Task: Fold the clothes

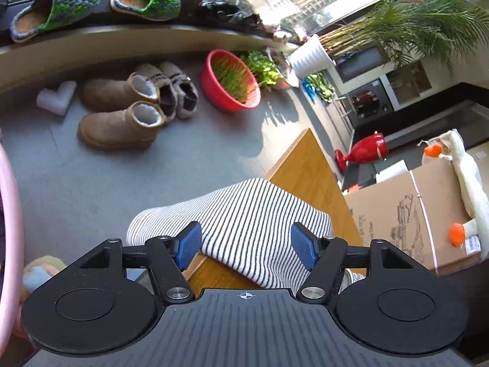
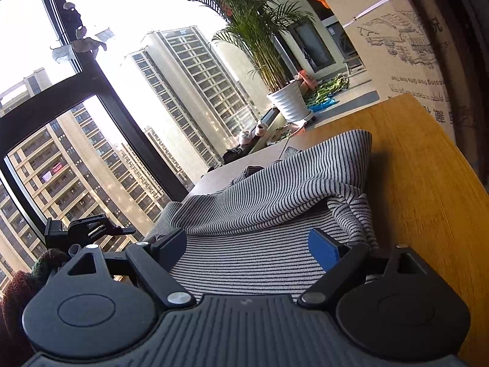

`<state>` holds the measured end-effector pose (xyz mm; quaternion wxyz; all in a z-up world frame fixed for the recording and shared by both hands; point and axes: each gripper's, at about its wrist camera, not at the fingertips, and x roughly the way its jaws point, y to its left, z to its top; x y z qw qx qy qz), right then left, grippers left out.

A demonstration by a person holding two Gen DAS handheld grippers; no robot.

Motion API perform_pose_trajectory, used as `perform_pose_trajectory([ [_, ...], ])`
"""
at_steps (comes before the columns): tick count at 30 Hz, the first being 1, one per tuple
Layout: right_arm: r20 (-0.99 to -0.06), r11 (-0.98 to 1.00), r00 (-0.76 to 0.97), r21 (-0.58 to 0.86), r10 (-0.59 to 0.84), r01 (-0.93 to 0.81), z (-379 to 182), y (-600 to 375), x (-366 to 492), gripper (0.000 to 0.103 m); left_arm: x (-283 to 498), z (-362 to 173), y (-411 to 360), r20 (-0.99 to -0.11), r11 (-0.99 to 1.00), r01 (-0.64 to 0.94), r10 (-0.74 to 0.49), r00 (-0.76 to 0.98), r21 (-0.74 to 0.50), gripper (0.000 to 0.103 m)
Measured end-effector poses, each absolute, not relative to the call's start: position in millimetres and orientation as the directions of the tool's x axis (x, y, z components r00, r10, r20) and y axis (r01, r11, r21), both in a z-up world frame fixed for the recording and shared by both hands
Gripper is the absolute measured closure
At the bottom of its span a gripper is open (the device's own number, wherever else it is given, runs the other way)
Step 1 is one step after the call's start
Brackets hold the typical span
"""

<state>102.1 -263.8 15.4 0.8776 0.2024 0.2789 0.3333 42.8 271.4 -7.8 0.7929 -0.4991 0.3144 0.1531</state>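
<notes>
The left gripper (image 1: 246,246) is seen spread wide, its blue-padded fingers (image 1: 189,246) held apart above the striped garment (image 1: 244,217) with nothing pinched between them. The right gripper (image 2: 247,249) is likewise spread, its jaws standing well apart over the same garment (image 2: 275,202), and nothing is gripped.

The garment is laid on the wooden table (image 1: 305,165), one end draped over the table's edge. In the left wrist view it is shown as a smooth, rounded fold of white knit with thin black stripes; in the right wrist view a rumpled upper layer is seen lying over a flat lower layer, a detail hidden from the left. The table top (image 2: 412,168) is shown as warm, fine-grained wood.

Only in the left view is the grey floor seen, with two fleece-lined brown boots (image 1: 122,128), two knitted green-and-grey slippers (image 1: 55,6) on the sill, one red basin (image 1: 230,81) and one red vase (image 1: 363,150). One printed cardboard box (image 1: 412,217) is seen beside the table. One potted palm in a ribbed white pot (image 2: 290,102) and the tower blocks (image 2: 198,70) beyond the window are shown plainly in the right view.
</notes>
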Motion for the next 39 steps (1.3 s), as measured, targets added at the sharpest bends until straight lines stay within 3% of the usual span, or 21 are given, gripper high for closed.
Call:
perform_pose_trajectory([
  [6,-0.436,0.753,0.620,0.467,0.652,-0.464,25,-246,109,0.016,44,5,242,-0.664,0.646,-0.506,-0.002,0.748,-0.572,0.029],
  [11,-0.506,0.770,0.625,0.134,0.595,-0.624,60,-173,101,0.039,49,22,219,-0.651,0.757,-0.446,0.036,0.758,-0.477,0.022],
  [15,-0.541,0.665,0.571,-0.029,0.617,-0.746,73,-102,93,0.054,50,31,212,-0.624,0.781,-0.395,0.008,0.781,-0.484,0.021],
  [18,-0.552,0.559,0.561,-0.193,0.617,-0.806,69,-48,78,0.054,45,34,211,-0.603,0.784,-0.374,-0.001,0.798,-0.495,0.020],
  [27,-0.584,0.335,0.566,-0.463,0.582,-0.821,37,53,63,0.054,23,17,244,-0.560,0.708,-0.355,-0.069,0.826,-0.611,0.017],
  [33,-0.615,0.283,0.575,-0.511,0.539,-0.812,24,88,70,0.054,12,3,267,-0.534,0.643,-0.344,-0.121,0.837,-0.684,0.014],
  [34,-0.622,0.277,0.575,-0.514,0.531,-0.812,22,93,72,0.059,11,2,269,-0.530,0.634,-0.342,-0.128,0.838,-0.694,0.014],
  [36,-0.618,0.273,0.589,-0.533,0.521,-0.801,19,98,72,0.086,9,-1,272,-0.523,0.623,-0.338,-0.136,0.842,-0.705,0.014],
  [37,-0.608,0.277,0.602,-0.547,0.518,-0.790,18,101,71,0.092,8,-2,273,-0.518,0.618,-0.335,-0.140,0.844,-0.712,0.014],
  [39,-0.580,0.297,0.611,-0.548,0.538,-0.782,26,98,68,0.094,5,-4,275,-0.512,0.607,-0.332,-0.145,0.847,-0.722,0.013],
])
